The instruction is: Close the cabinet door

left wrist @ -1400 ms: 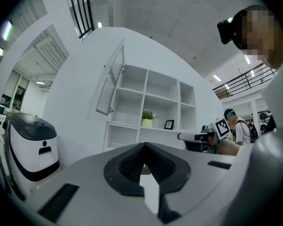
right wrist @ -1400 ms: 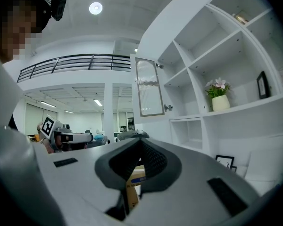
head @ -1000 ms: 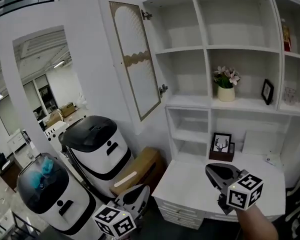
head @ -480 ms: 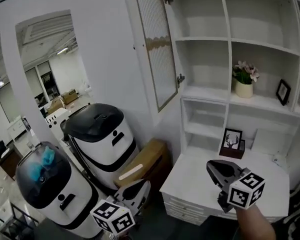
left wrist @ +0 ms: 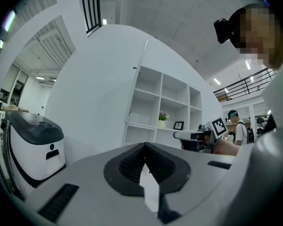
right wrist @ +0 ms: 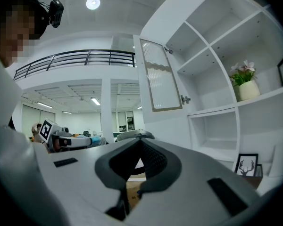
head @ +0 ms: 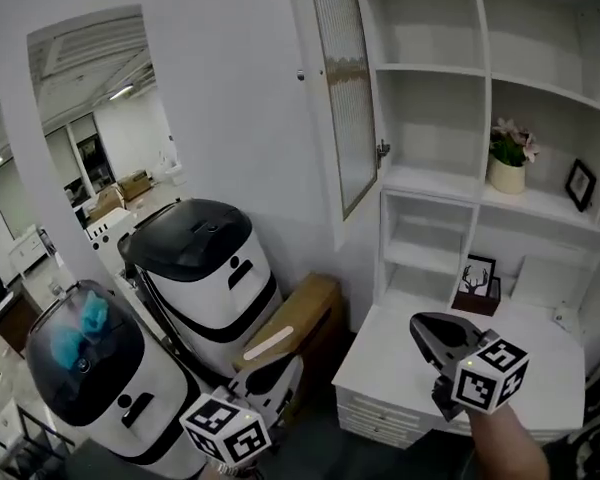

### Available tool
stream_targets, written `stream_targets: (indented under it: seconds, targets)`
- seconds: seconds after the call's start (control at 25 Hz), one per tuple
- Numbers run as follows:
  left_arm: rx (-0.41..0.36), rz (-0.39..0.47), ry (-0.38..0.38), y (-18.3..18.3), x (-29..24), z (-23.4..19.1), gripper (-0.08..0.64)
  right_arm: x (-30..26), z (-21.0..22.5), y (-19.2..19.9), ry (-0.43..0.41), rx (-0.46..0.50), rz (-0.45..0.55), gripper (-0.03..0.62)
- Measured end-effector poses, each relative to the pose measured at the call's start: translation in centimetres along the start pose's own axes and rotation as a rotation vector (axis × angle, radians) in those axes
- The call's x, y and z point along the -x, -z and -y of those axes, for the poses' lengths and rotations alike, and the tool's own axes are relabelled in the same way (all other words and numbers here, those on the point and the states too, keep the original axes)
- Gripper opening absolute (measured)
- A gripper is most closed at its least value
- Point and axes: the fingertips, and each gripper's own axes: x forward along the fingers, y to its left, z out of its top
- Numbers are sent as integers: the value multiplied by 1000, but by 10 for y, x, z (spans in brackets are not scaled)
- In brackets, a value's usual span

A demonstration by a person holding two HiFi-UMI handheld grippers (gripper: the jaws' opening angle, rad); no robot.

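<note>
The cabinet door, white-framed with a ribbed glass panel, stands swung open to the left of the white shelf unit; the right gripper view shows this door too. My left gripper is low in the head view, over the cardboard box, well below and left of the door. Its jaws meet at the tip with nothing in them. My right gripper hovers over the white counter, also far below the door. It is shut and empty. Neither gripper touches the door.
Two white bins with black lids and a cardboard box stand against the wall left of the shelves. A flower pot, a black frame and a deer picture sit on the shelves.
In the head view the door and shelves have slid to the right and grown larger. Both grippers keep their places in the frame, still shut, carried closer to the cabinet.
</note>
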Motion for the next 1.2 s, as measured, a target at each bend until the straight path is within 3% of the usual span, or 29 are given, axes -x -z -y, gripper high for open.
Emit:
stream_targets:
  seconds: [0.32, 0.72, 1.2]
  targets:
    - [2, 18, 50, -10, 3, -24, 5, -31, -20, -6, 26, 16, 9, 5]
    - [8, 30, 81, -10, 3, -24, 5, -50, -34, -19, 38, 50, 23, 6]
    - [-12, 55, 52, -25, -28, -17, 5, -94, -14, -41, -49, 51, 25, 8]
